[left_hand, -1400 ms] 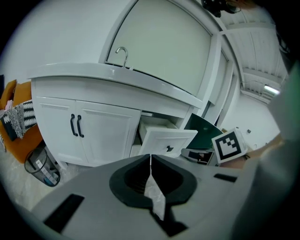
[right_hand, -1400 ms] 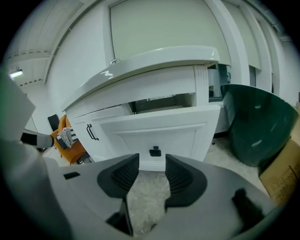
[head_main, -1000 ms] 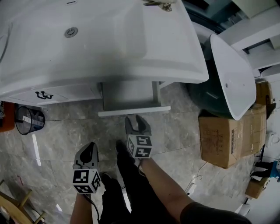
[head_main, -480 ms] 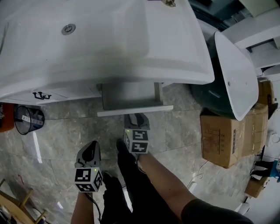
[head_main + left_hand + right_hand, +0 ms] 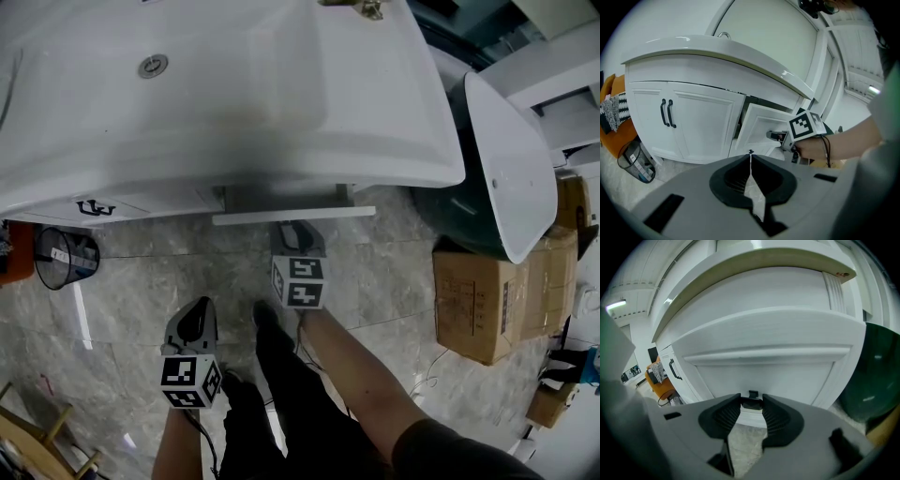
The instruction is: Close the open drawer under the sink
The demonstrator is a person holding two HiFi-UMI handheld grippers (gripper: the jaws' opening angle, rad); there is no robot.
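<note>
Left gripper (image 5: 750, 154) idle, jaws together on nothing; drawer (image 5: 292, 215) juts slightly from under the sink (image 5: 234, 84), right gripper (image 5: 751, 405) jaws just closed, pinching its dark handle (image 5: 752, 401): push straight and level until flush.

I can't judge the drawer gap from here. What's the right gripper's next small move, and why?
Probably push straight in toward the cabinet a little further. The right gripper, whose jaws have just been closing, has the drawer handle between its tips, and the head view shows the drawer front standing proud of the cabinet below the sink.
</note>
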